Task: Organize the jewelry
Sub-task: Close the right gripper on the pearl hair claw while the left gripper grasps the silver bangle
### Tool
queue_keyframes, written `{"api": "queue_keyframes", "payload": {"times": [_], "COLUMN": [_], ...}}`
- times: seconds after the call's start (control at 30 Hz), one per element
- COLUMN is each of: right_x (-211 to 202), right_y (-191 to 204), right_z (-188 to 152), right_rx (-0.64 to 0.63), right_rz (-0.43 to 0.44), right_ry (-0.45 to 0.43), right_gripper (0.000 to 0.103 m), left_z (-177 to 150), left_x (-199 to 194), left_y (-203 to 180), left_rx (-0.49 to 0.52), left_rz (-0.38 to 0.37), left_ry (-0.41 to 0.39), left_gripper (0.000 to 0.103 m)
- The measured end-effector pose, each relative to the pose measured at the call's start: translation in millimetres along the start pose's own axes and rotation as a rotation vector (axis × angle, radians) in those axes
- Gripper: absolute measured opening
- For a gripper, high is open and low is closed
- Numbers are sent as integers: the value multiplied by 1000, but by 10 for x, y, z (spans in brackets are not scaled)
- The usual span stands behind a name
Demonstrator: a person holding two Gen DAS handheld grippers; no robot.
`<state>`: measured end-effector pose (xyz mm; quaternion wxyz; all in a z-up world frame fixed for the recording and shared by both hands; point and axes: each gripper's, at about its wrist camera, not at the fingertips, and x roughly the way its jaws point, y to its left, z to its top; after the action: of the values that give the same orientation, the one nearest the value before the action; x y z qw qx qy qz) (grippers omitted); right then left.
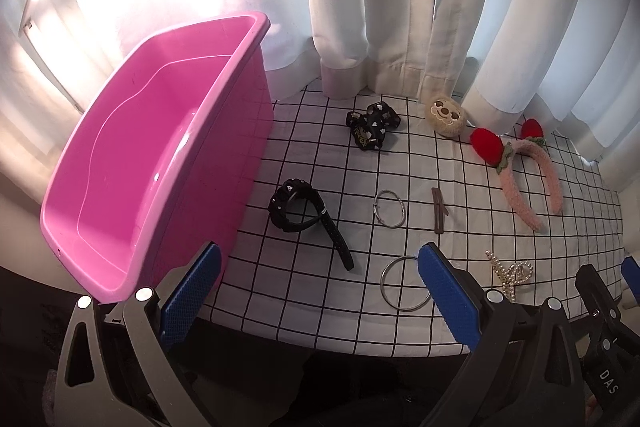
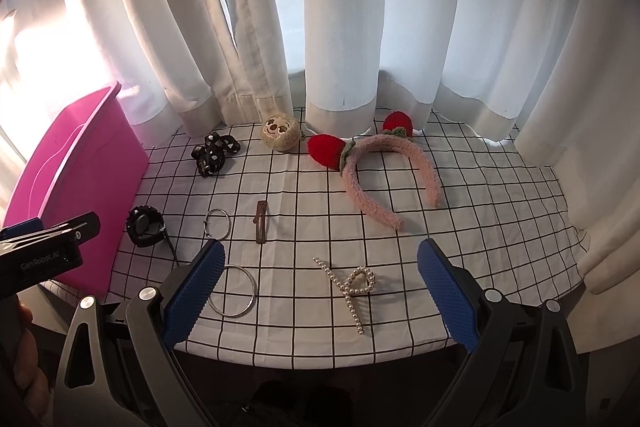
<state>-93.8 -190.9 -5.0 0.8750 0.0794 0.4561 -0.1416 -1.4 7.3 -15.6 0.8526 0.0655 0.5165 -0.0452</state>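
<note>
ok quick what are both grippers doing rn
Left gripper: open, holding nothing, near the black watch.
Right gripper: open, holding nothing, near the pearl hair clip.

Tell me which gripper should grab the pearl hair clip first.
Right. The pearl hair clip lies between the open fingers of the right gripper, directly ahead. The left gripper, also open, faces the watch and pink bin; the clip sits off to its right.

Blown-out window glare left, fisheye-warped edges
</note>
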Motion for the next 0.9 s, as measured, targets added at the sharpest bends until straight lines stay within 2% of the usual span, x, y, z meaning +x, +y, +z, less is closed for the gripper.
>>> {"api": "queue_keyframes", "payload": {"times": [0.13, 0.37, 0.7, 0.9], "right_x": [122, 607, 1369, 1618], "right_y": [-197, -643, -608, -560], "right_z": [-78, -301, -563, -608], "right_rx": [16, 82, -34, -81], "right_rz": [-1, 37, 48, 58], "right_ry": [25, 130, 255, 265], "right_gripper": [93, 93, 93, 93], "left_z": [-109, -377, -668, -727], "left_x": [179, 621, 1147, 1346], "left_y": [-69, -305, -595, -734], "left_rx": [9, 57, 61, 42], "left_rz": [-28, -57, -81, -74], "left_ry": [33, 109, 163, 169], "left_gripper": [97, 97, 97, 97]}}
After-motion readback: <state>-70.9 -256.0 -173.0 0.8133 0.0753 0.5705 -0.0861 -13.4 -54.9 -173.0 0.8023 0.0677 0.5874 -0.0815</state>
